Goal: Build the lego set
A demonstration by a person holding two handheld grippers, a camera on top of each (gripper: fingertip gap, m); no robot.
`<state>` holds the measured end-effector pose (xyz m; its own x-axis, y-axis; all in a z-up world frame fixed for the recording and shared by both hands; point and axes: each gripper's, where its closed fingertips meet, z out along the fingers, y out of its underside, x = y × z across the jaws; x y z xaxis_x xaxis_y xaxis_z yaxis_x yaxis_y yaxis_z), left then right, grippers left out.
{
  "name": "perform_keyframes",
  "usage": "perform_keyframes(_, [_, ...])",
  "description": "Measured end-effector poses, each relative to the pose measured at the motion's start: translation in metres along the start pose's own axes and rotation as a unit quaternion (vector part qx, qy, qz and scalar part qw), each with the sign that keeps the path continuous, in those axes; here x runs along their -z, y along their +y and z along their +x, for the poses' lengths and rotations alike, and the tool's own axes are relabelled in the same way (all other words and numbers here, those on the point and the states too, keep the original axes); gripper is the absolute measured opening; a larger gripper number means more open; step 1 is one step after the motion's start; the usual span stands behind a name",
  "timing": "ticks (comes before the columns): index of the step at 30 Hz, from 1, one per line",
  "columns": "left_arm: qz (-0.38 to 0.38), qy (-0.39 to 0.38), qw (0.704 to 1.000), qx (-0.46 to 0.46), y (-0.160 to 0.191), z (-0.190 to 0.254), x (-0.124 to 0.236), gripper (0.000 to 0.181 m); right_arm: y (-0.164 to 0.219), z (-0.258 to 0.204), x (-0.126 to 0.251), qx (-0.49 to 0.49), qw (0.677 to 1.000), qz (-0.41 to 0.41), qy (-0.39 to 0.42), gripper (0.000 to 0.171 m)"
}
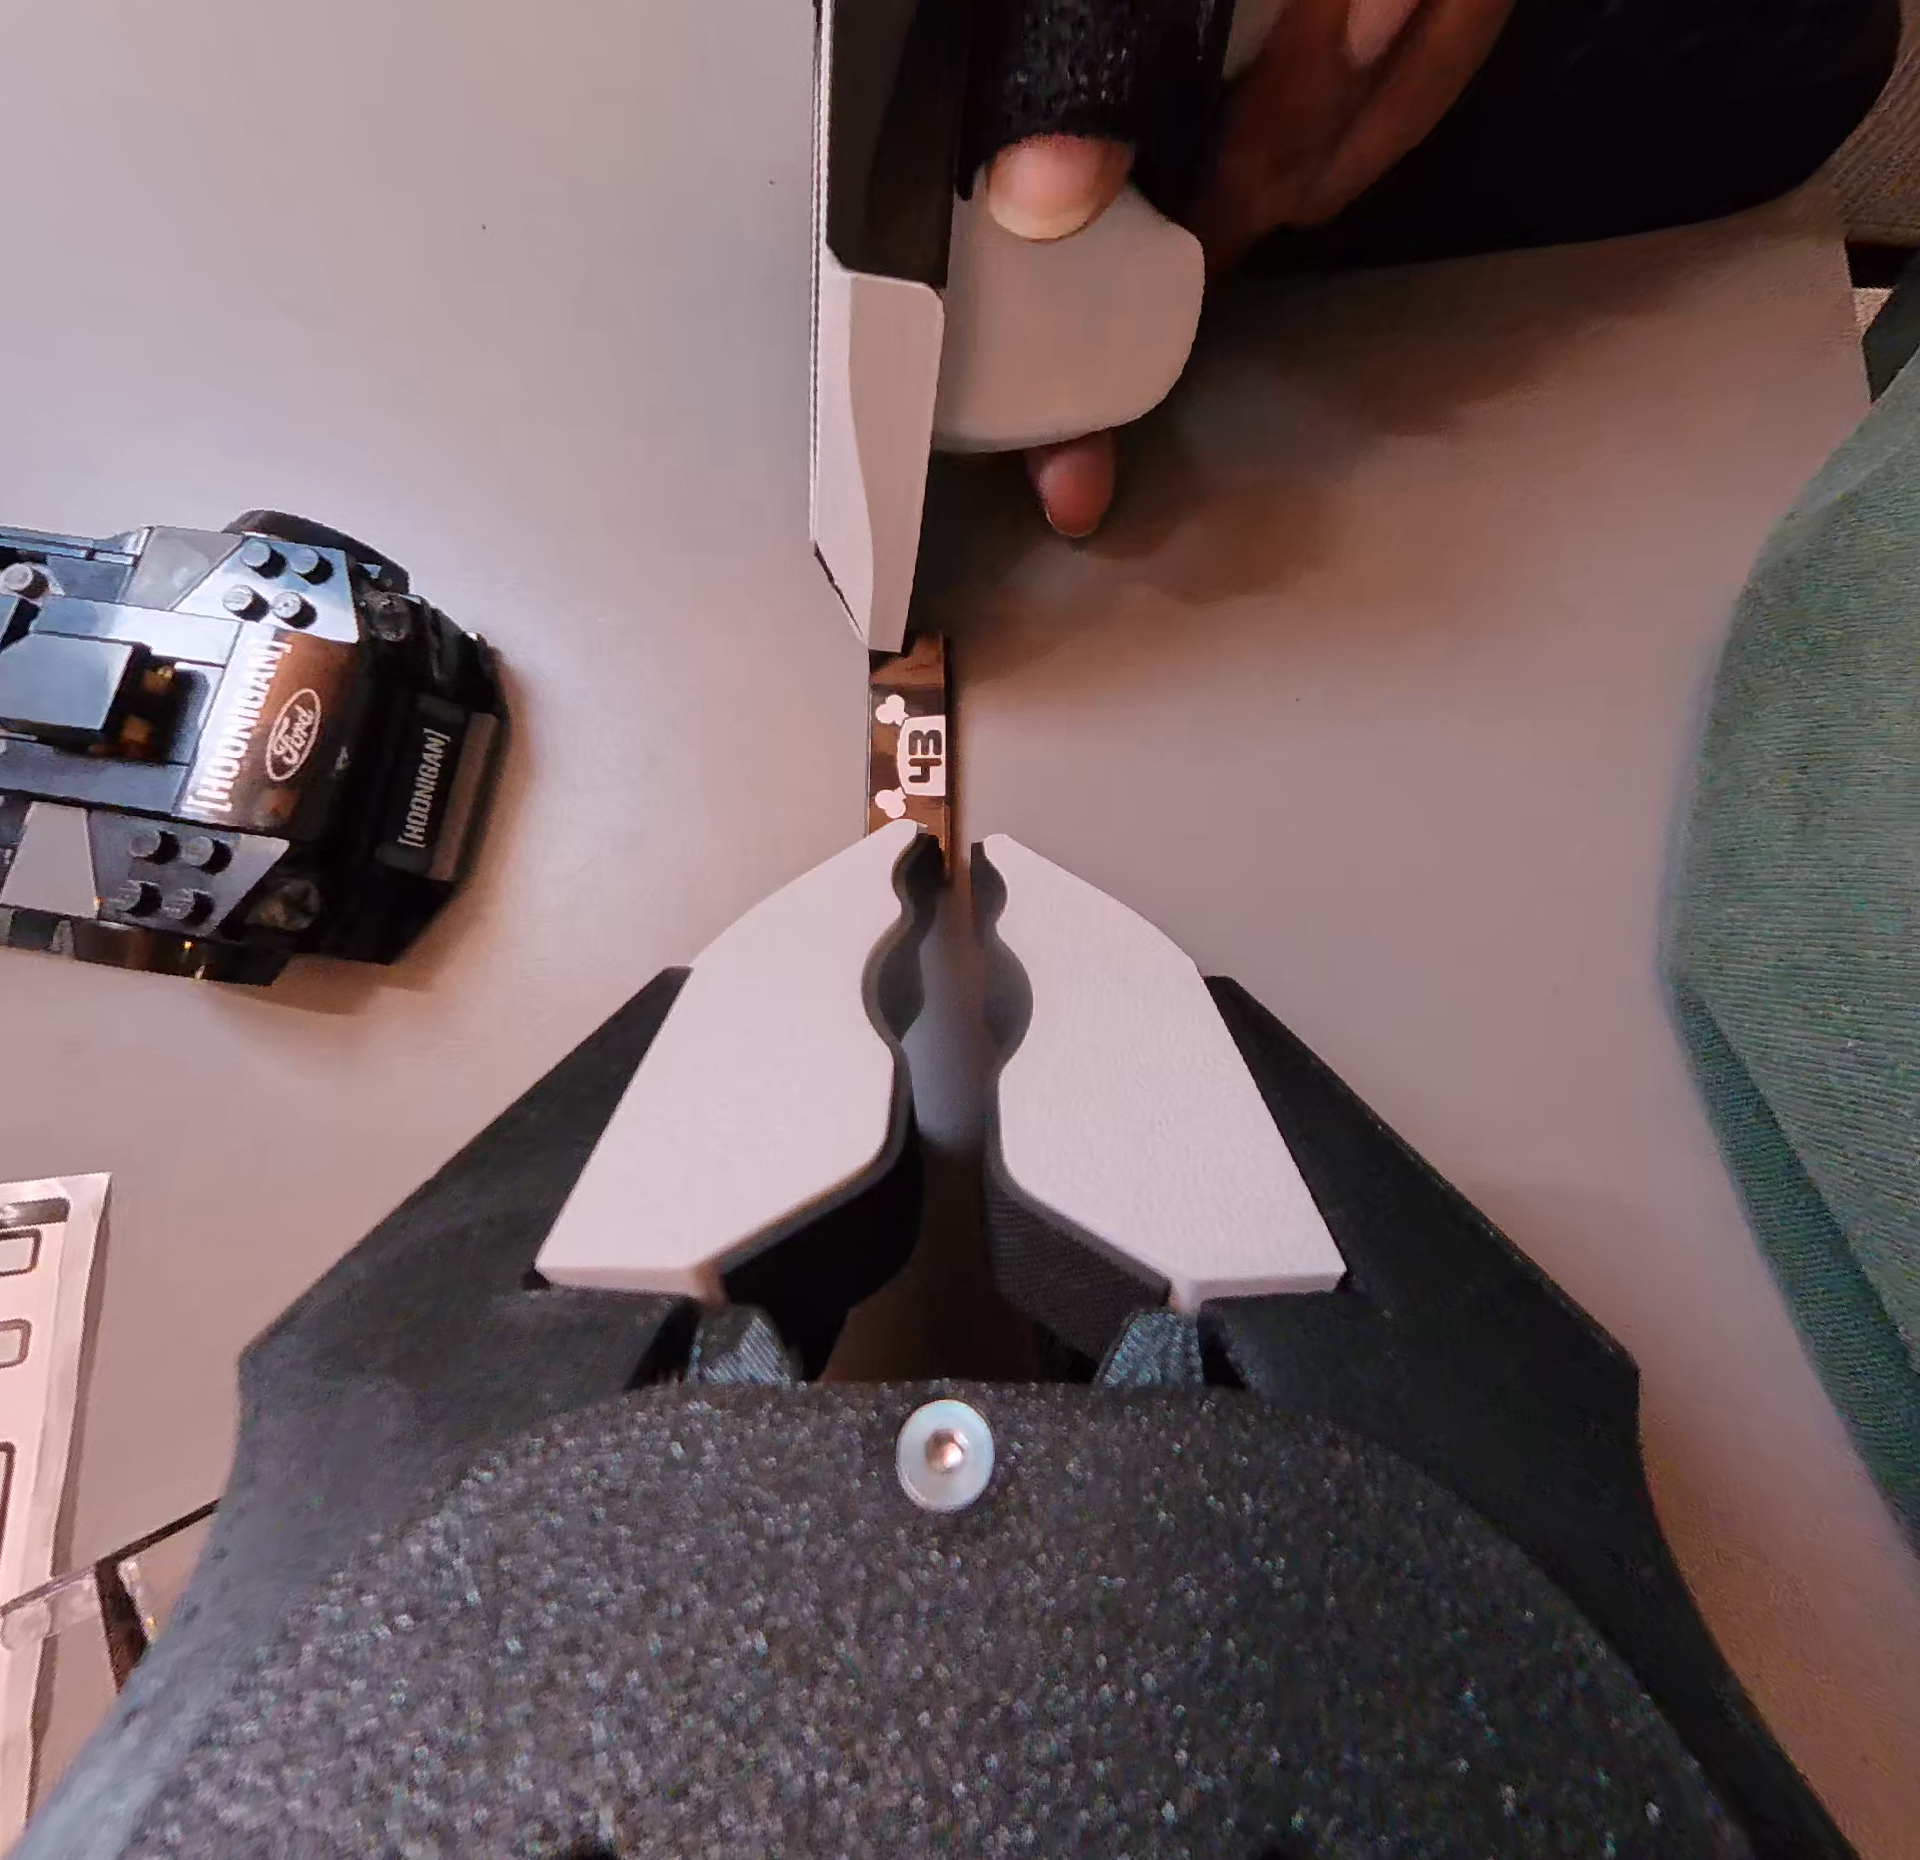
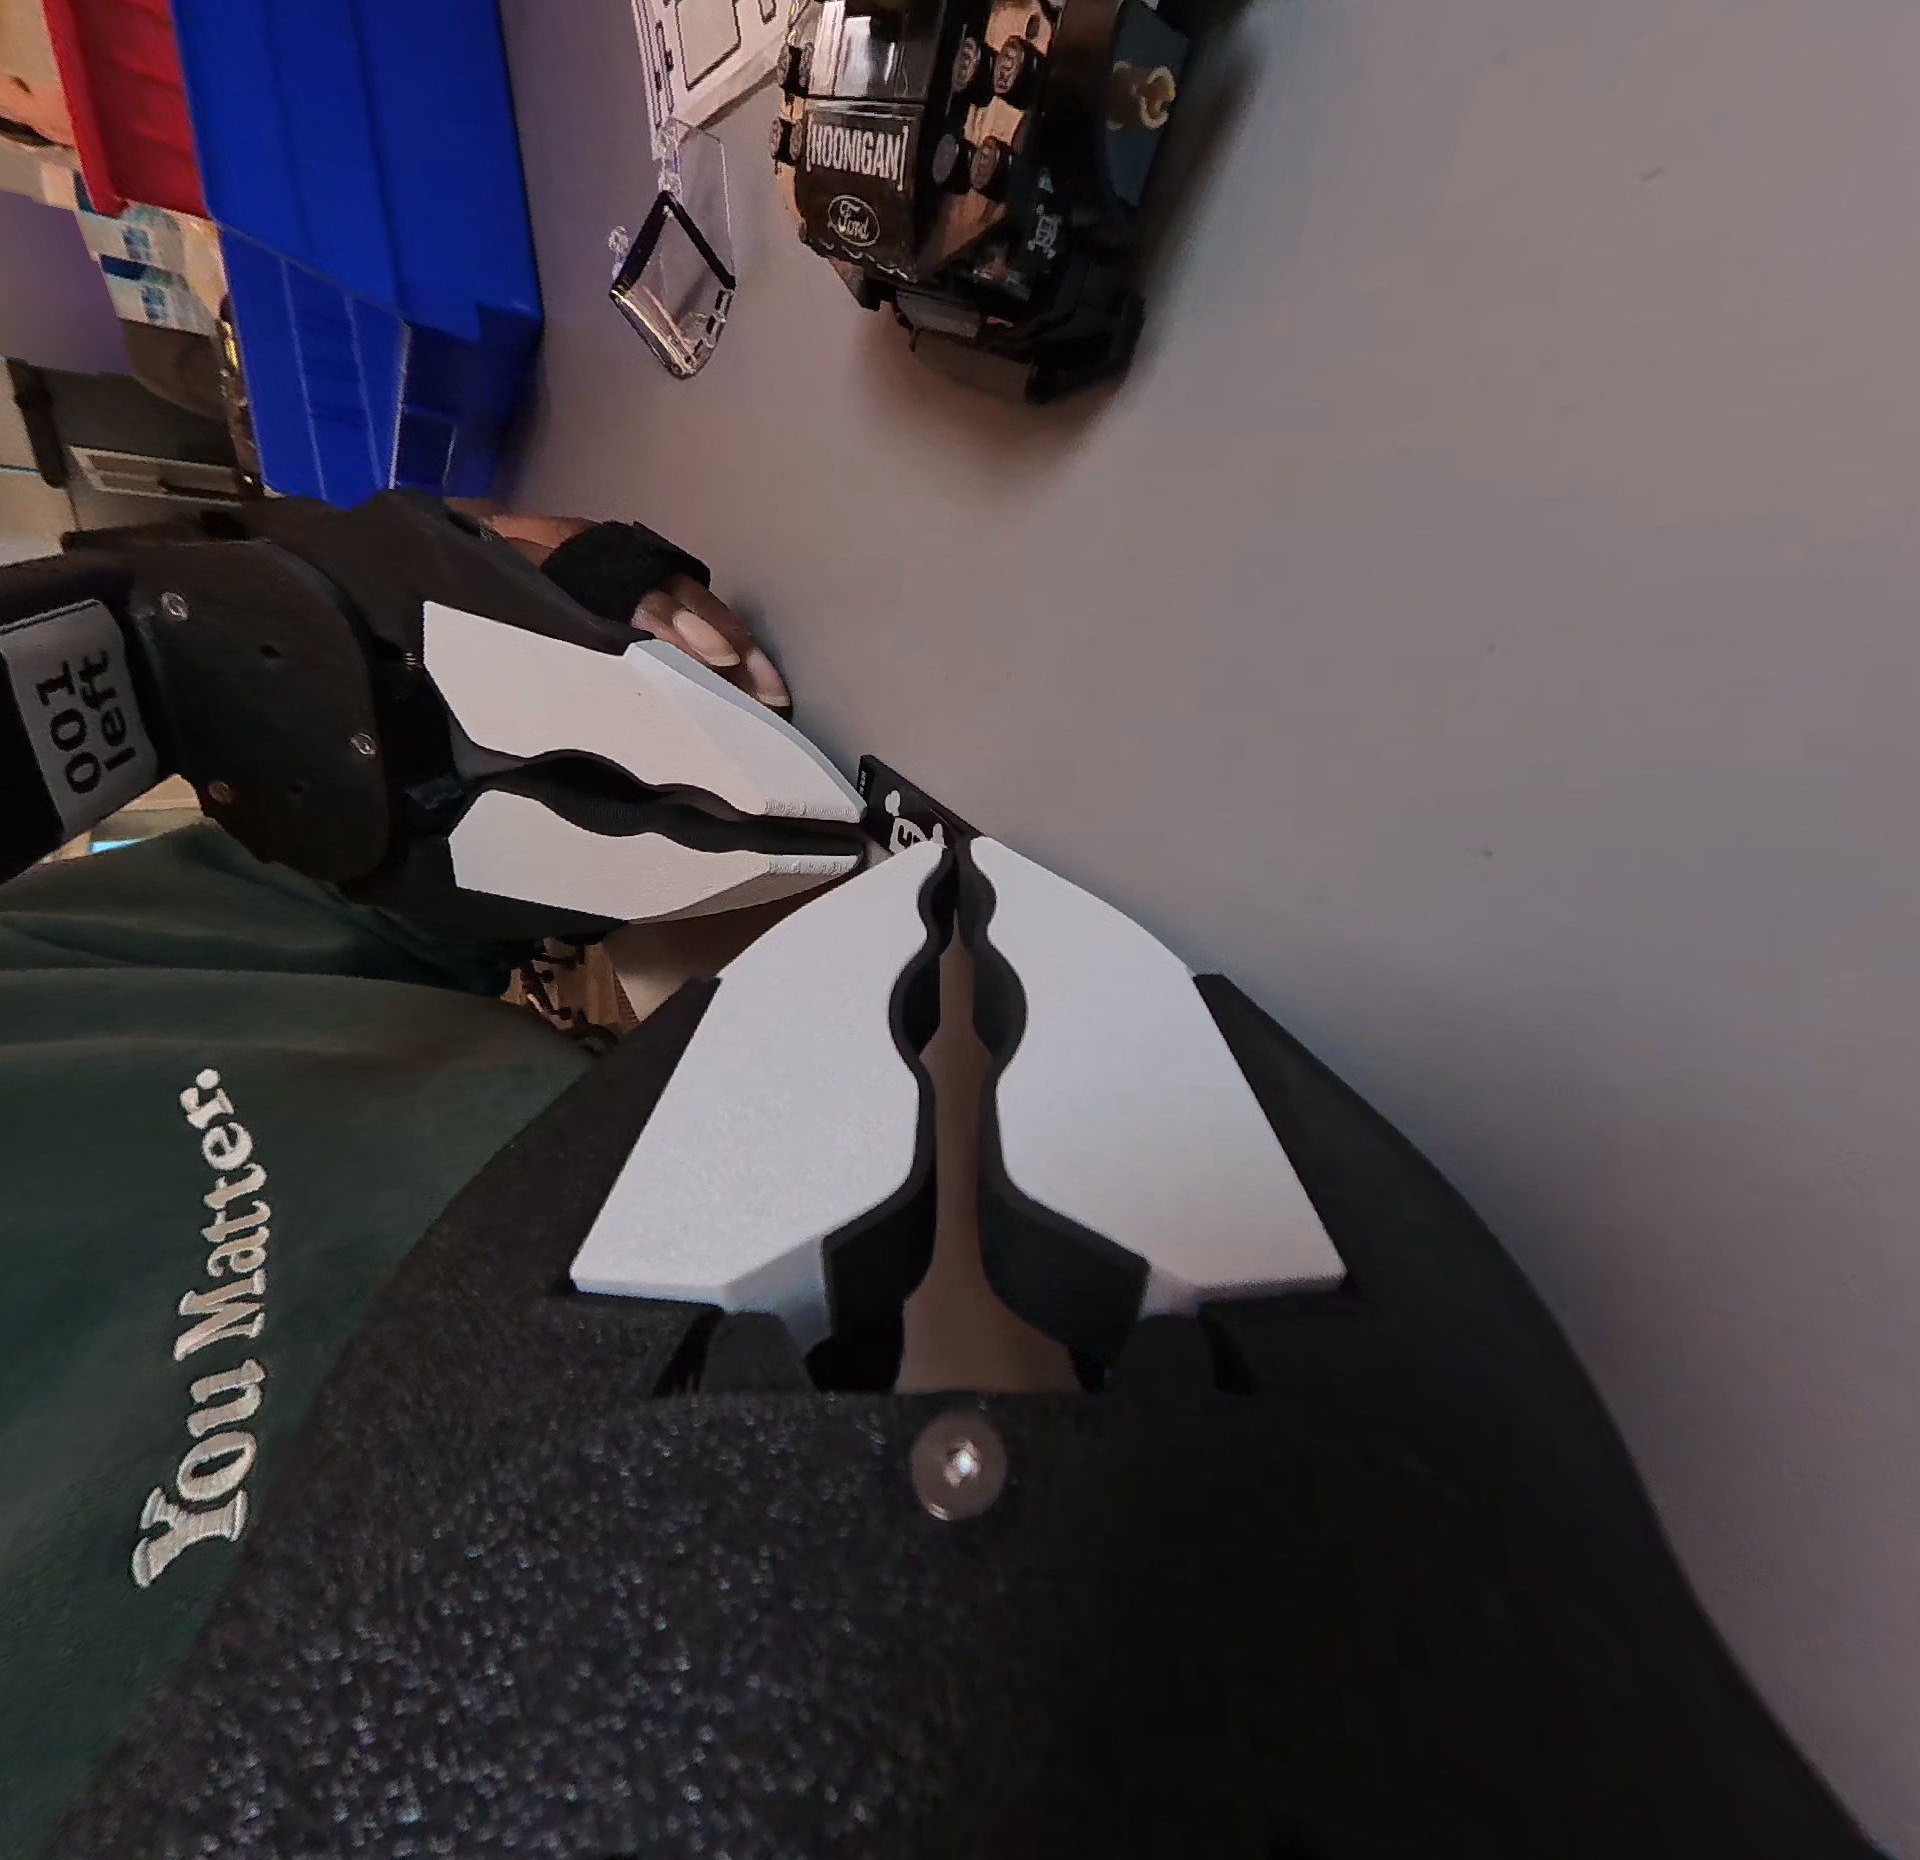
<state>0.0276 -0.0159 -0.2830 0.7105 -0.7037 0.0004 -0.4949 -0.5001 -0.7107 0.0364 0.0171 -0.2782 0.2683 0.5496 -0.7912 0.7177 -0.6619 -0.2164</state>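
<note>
Lego piece (image 1: 914, 745) | thin, dark, printed | apparently pinched by both grippers

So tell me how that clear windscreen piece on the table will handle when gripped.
The windscreen looks like thin, glossy clear plastic, so probably stiff, light and somewhat slippery. It lies loose on the table beside the car, so a push would likely slide it.
</note>
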Motion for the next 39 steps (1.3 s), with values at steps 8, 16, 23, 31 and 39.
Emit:
perform_keyframes(8, [0.0,-0.003,1.0,0.001,0.0,0.0,0.0,0.005,0.002,0.0,0.0,0.019,1.0,-0.006,0.015,0.0])
perform_keyframes(16, [0.001,-0.004,1.0,-0.001,0.0,0.001,0.0,0.004,0.006,0.0,0.001,0.056,0.998,-0.02,0.029,0.0])
perform_keyframes(23, [0.003,0.0,1.0,-0.001,0.0,0.002,0.0,0.003,0.008,0.0,0.001,0.144,0.986,-0.033,0.072,0.004])
perform_keyframes(31, [0.006,0.005,1.0,0.001,0.0,0.003,0.0,0.003,0.007,0.002,0.006,0.275,0.951,-0.035,0.137,0.023])
perform_keyframes(39, [0.013,0.007,1.0,0.001,0.0,0.004,0.001,0.003,-0.001,-0.017,0.009,0.318,0.943,0.019,0.1,0.002])
